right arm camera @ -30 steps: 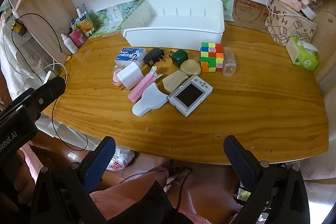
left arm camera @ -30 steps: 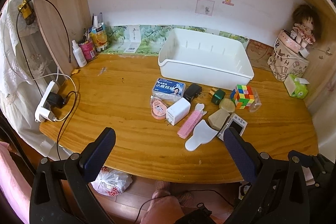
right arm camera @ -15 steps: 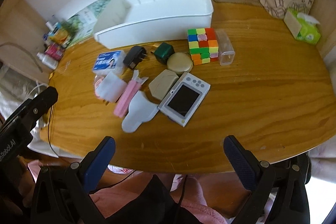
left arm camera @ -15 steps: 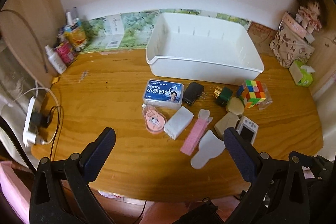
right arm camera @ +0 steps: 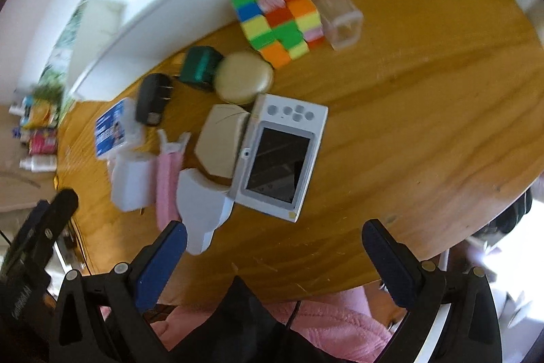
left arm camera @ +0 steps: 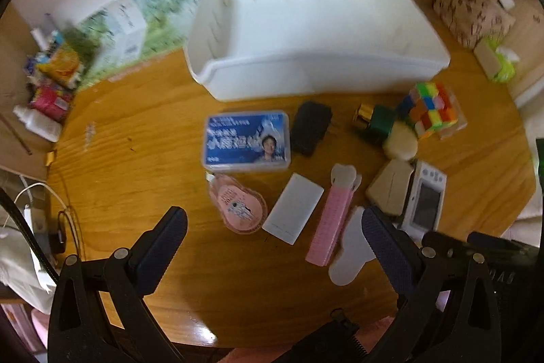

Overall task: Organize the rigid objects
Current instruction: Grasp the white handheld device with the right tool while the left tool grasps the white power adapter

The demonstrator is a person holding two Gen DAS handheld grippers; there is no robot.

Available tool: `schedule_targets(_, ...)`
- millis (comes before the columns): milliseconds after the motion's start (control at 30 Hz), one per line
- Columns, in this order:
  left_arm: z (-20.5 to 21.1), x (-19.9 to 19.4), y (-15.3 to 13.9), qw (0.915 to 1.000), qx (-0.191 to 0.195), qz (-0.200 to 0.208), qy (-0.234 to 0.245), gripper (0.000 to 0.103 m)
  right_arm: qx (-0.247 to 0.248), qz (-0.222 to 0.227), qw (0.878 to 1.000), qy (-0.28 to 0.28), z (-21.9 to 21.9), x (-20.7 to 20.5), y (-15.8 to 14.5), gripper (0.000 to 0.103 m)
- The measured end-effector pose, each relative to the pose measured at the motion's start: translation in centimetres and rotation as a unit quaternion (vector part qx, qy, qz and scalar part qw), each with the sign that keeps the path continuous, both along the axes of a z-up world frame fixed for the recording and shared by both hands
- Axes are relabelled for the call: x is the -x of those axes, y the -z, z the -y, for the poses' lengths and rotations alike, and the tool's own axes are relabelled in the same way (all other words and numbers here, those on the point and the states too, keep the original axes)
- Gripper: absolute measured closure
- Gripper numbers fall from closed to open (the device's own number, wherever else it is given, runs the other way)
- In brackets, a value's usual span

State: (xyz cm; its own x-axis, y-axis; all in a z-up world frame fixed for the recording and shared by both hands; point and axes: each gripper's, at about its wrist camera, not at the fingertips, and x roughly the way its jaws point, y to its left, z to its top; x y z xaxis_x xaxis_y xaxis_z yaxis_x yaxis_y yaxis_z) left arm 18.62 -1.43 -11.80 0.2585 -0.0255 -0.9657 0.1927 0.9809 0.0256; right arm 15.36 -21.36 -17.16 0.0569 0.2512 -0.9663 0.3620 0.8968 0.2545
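Clutter is sitting packed tight in front of the white bin [left arm camera: 316, 80], and that crowding is posing the main risk. Both tongs are hanging released and empty: the left gripper [left arm camera: 275, 235] is hovering over the near side of the cluster, its spread jaws bracketing the pink tape dispenser [left arm camera: 239, 210], the white charger [left arm camera: 294, 208] and the pink clip [left arm camera: 331, 220], while the right gripper [right arm camera: 274, 238] is hovering just short of the white handheld device [right arm camera: 280, 155]. Every piece is lying outside the bin; its inside is looking bare.

Fingers coming down wide here are likely catching two things at once, since the charger and the clip are lying just beside each other and the device is touching the beige box [right arm camera: 221, 145] and overlapping the white flat piece [right arm camera: 200, 210]. Lifting the device could be dragging those neighbours toward the table edge [right arm camera: 340, 281], which is lying close on the side away from the bin. Motion blur is smearing both views, so exact gaps are hard to judge. Nearer the bin, the colour cube [right arm camera: 277, 19] is sitting against a clear case [right arm camera: 335, 11], so nudging one is probably shoving the other.
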Motion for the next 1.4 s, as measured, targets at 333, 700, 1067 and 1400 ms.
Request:
schedule_targets(333, 0.7, -2.3, 5.0, 0.9935, 0.001, -0.106, 0.040, 0.001, 0.001, -0.061, 0.996, 0.059, 0.7, -1.3, 3.3, 0.009)
schedule_targets(700, 0.6, -4.8, 8.5, 0.9842, 0.001, -0.172, 0.042, 0.010, 0.024, -0.099, 0.993, 0.065, 0.4, -3.5, 5.1, 0.014)
schedule_targets(1067, 1.1, -7.5, 8.8, 0.9842, 0.013, -0.167, 0.056, 0.033, 0.051, -0.111, 0.990, 0.072, -0.2, -4.7, 7.0, 0.031)
schedule_targets(1400, 0.0, -8.9, 9.9, 0.9777, 0.055, -0.200, 0.029, 0.063, 0.050, -0.091, 0.991, 0.082, 0.7, -5.4, 6.4, 0.043)
